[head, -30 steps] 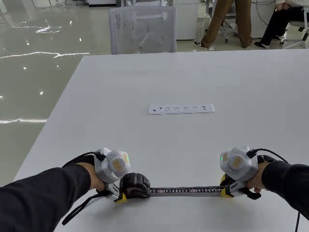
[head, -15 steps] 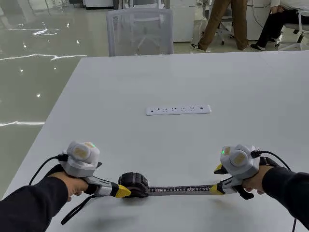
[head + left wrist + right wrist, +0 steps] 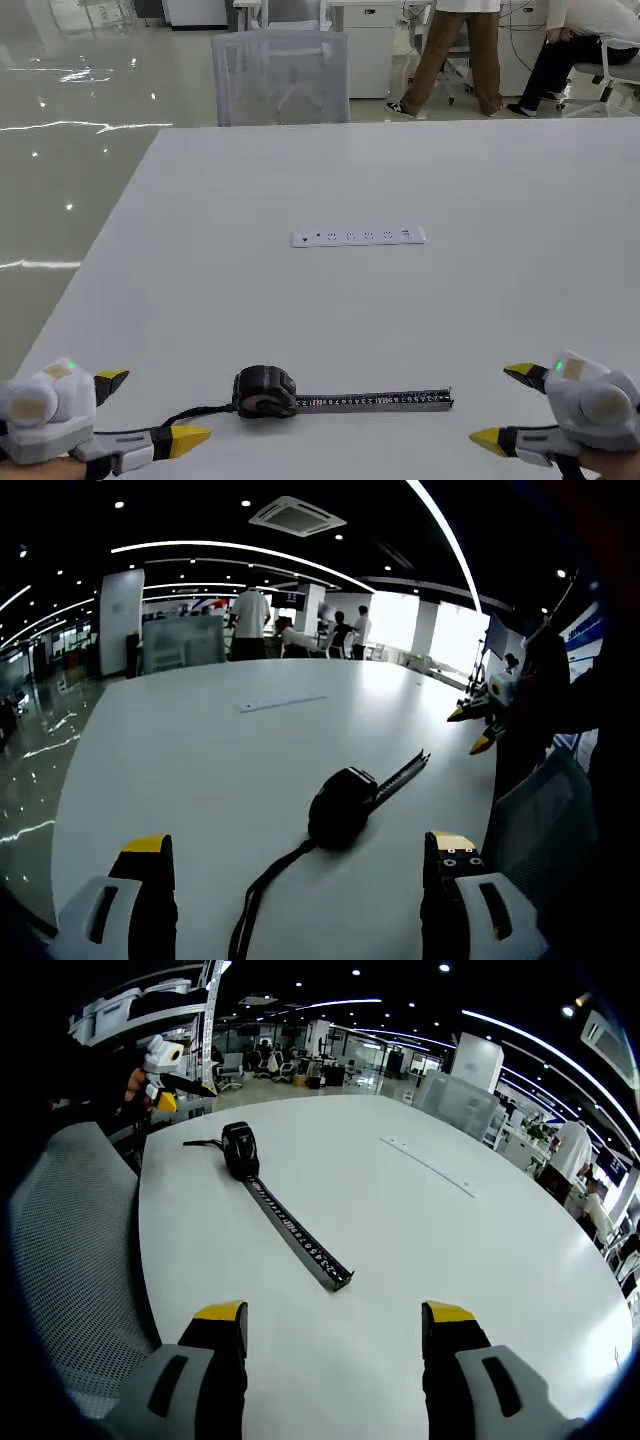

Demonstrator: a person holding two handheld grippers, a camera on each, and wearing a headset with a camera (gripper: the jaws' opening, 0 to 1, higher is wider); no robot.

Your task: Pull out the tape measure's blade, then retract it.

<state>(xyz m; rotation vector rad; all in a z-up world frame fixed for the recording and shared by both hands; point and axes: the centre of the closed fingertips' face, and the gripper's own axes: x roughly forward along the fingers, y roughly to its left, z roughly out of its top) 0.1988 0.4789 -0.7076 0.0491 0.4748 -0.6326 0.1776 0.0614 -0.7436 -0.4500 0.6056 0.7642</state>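
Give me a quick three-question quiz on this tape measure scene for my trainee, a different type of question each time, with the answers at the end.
1. Multiple choice: where is the tape measure's case? A, lying on the table; B, held in the left gripper; C, on top of the power strip.
2. True or false: the right gripper is shut on the blade.
3. Fill in: both grippers' jaws stand ____.
Key: 1 A. 2 false; the right gripper is open and apart from the blade, which lies extended on the table. 3 open; the left gripper holds nothing either.
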